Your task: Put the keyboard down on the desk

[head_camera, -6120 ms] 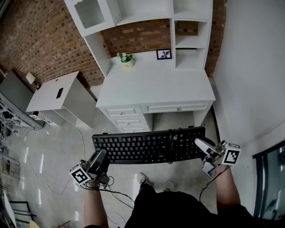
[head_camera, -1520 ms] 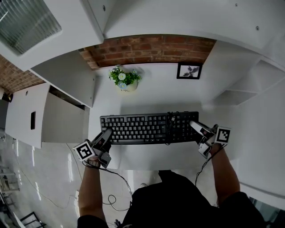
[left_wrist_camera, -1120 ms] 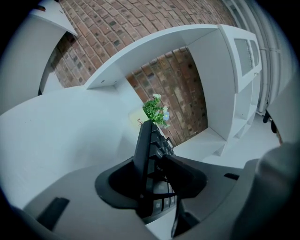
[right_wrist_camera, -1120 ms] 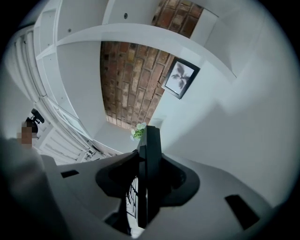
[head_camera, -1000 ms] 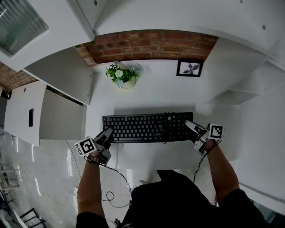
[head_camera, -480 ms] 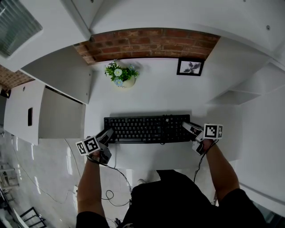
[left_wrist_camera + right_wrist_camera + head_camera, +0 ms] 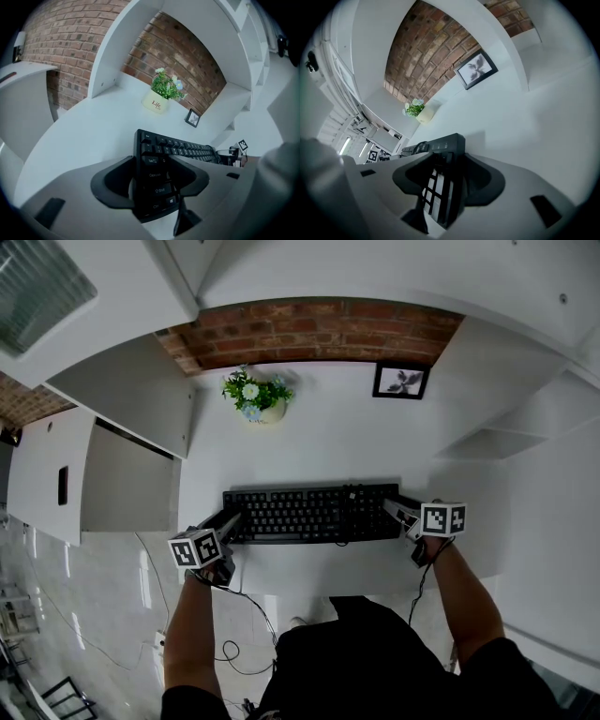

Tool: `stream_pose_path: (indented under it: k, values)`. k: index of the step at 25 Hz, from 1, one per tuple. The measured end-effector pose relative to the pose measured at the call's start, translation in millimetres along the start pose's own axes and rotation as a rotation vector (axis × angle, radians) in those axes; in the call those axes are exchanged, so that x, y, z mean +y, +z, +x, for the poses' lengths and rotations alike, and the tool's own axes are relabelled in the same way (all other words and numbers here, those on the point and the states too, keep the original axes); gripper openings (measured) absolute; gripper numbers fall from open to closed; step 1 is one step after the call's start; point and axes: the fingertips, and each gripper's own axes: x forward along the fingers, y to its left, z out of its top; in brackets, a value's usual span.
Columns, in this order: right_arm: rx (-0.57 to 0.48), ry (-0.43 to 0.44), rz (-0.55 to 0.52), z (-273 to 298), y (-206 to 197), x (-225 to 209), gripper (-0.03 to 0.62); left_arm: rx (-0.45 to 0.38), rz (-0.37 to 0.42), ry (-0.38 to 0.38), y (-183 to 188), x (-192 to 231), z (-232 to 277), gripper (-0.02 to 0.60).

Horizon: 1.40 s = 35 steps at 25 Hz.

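Head view: keyboard (image 7: 314, 513), ends tight within fingers (image 7: 110, 187) of left gripper (image 7: 228, 523), right gripper (image 7: 396, 510).

One keyboard (image 7: 314, 513); one desk (image 7: 328, 442); two grippers, namely the left gripper (image 7: 230, 519) and the right gripper (image 7: 396, 508); two marker cubes, the left cube (image 7: 194, 549) and the right cube (image 7: 442, 519); one potted plant (image 7: 255, 395); one framed picture (image 7: 401, 381); one side cabinet (image 7: 56, 474); two forearms, the left forearm (image 7: 190, 634) and the right forearm (image 7: 469, 606).
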Motion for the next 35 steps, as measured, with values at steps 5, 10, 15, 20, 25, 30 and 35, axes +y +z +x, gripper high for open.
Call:
stream_pose_path:
  k: [5,10,15,20,25,30,35]
  values:
    - [-0.018,-0.073,-0.054,-1.8,0.8,-2.8,0.207,-0.006,0.213,0.081,6.5,-5.5,-3.6,0.247]
    - [-0.049,-0.229,-0.261,-8.6,4.6,-2.2,0.216,-0.052,0.384,0.147,10.5,-13.7,-13.7,0.216]
    - [-0.156,-0.364,-0.451,-29.1,22.9,15.3,0.112,-0.141,0.458,0.138,21.4,-32.4,-36.6,0.214]
    - [-0.246,-0.341,-0.469,-46.7,31.6,49.1,0.02,-0.234,0.531,0.107,34.2,-55.4,-65.0,0.179]
    - [-0.319,-0.279,-0.455,-59.1,26.0,92.8,0.018,-0.306,0.543,0.076,36.4,-76.7,-102.8,0.052]
    - [-0.368,-0.224,-0.469,-72.8,0.1,142.6,0.018,-0.337,0.503,0.091,18.7,-82.9,-142.7,0.023]
    - [-0.413,-0.195,-0.49,-97.1,-39.4,201.0,0.018,-0.338,0.436,0.028,-11.9,-97.6,-191.8,0.02]
